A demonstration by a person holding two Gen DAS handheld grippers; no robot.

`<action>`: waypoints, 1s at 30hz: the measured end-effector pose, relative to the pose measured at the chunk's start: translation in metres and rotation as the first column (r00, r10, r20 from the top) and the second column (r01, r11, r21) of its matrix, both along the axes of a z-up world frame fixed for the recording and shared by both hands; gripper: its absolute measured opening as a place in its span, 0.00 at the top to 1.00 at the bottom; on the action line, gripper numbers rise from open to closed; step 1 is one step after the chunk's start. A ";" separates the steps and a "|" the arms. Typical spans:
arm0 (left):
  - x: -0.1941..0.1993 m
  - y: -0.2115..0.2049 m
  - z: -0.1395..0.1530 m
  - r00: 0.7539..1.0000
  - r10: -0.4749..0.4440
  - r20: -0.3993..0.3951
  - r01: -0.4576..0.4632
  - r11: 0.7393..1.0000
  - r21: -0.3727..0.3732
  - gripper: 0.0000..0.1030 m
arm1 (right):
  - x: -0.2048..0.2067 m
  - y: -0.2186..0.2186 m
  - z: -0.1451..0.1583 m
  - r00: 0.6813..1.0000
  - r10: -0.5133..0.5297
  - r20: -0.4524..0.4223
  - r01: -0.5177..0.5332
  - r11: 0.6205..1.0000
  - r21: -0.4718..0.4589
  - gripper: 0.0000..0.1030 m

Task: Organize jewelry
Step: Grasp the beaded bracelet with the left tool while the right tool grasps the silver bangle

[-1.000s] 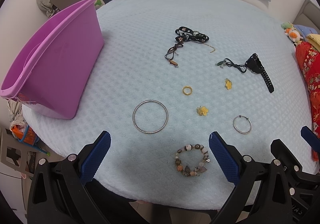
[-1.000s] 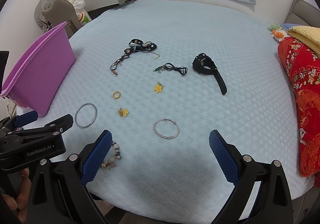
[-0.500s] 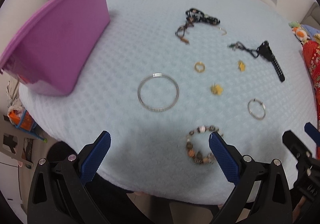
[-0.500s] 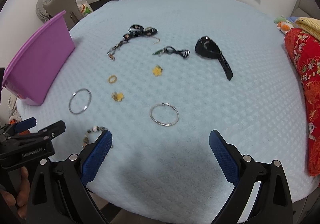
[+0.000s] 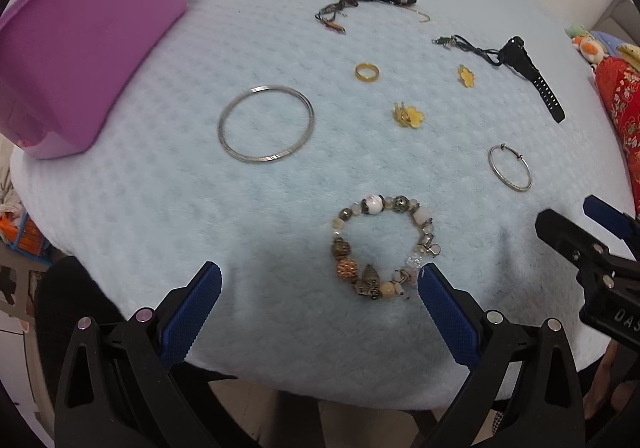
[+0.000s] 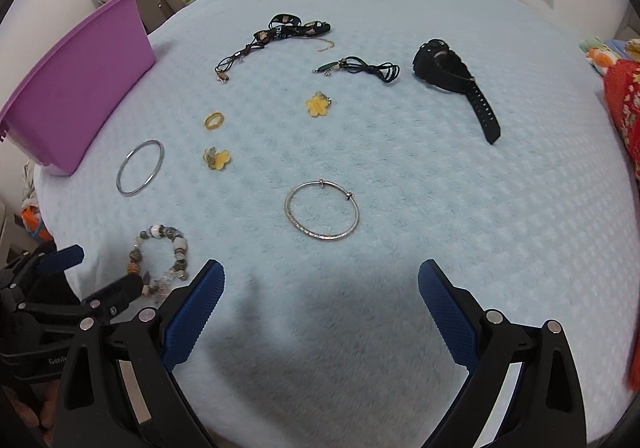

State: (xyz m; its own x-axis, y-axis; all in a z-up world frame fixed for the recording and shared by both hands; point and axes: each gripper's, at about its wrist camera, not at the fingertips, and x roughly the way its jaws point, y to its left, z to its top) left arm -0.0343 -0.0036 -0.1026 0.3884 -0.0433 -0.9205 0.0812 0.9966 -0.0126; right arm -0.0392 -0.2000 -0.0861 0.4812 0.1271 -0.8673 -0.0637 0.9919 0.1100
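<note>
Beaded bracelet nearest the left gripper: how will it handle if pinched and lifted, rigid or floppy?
Probably floppy: the beaded bracelet is separate, mixed beads in an uneven loop, so it should sag from a pinch. Rounded beads may slip between the pads. The left gripper is open; the plush blanket likely limits rolling.

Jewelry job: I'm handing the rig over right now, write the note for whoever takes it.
Left tongs: open, empty, low over the beaded bracelet.
Right tongs: open, empty, facing the small silver bangle.
On the blue blanket: large silver bangle, gold ring, two yellow flower pieces, black watch, black cord, patterned strap.
Purple bin stands at far left; its inside is hidden.
Done: nothing visibly. Left: every piece.
</note>
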 end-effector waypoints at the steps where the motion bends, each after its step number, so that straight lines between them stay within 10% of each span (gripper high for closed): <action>1: 0.000 -0.001 -0.002 1.000 0.002 -0.005 -0.002 1.000 -0.007 0.06 | 0.003 -0.002 -0.002 1.000 0.004 -0.003 -0.004 1.000 0.005 0.10; 30: 0.017 -0.032 -0.031 0.999 -0.004 0.053 0.003 1.000 0.031 0.05 | 0.065 -0.001 -0.050 0.988 0.153 -0.037 -0.156 0.982 -0.108 0.09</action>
